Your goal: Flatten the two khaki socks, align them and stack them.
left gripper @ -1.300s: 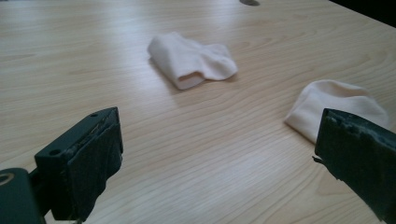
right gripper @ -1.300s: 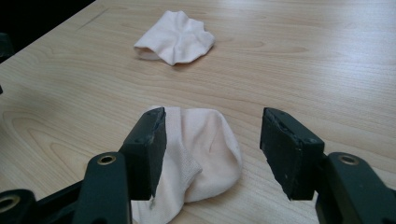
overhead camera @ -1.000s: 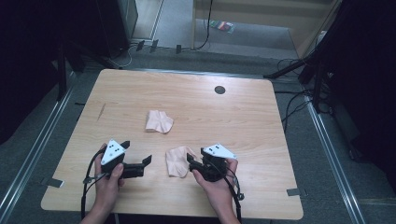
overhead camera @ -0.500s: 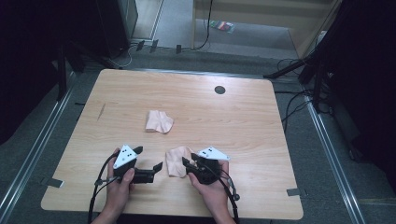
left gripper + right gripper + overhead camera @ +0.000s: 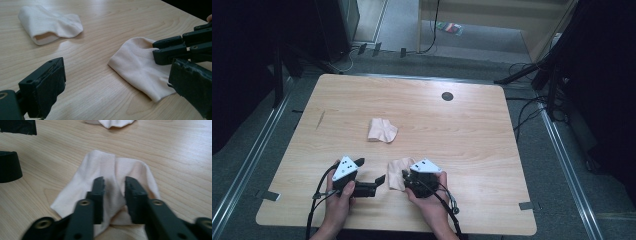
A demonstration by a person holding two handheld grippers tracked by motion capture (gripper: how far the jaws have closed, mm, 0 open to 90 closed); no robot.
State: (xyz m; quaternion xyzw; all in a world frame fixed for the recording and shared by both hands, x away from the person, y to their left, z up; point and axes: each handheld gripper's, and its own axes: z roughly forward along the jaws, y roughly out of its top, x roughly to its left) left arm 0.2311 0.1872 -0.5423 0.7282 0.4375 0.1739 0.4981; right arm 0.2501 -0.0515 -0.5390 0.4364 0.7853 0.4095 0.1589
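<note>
My right gripper (image 5: 113,185) low over near sock (image 5: 112,175) at front-centre of wooden table (image 5: 472,130); jaws part-closed with fold of pale peach fabric bunched between them, cannot tell if pads actually pinch it. My left gripper (image 5: 120,85) spread wide, empty, facing same sock (image 5: 140,67) from its left, right-hand pad just beside sock edge. Second sock (image 5: 382,130) lies crumpled farther out toward table centre, well apart from both grippers
</note>
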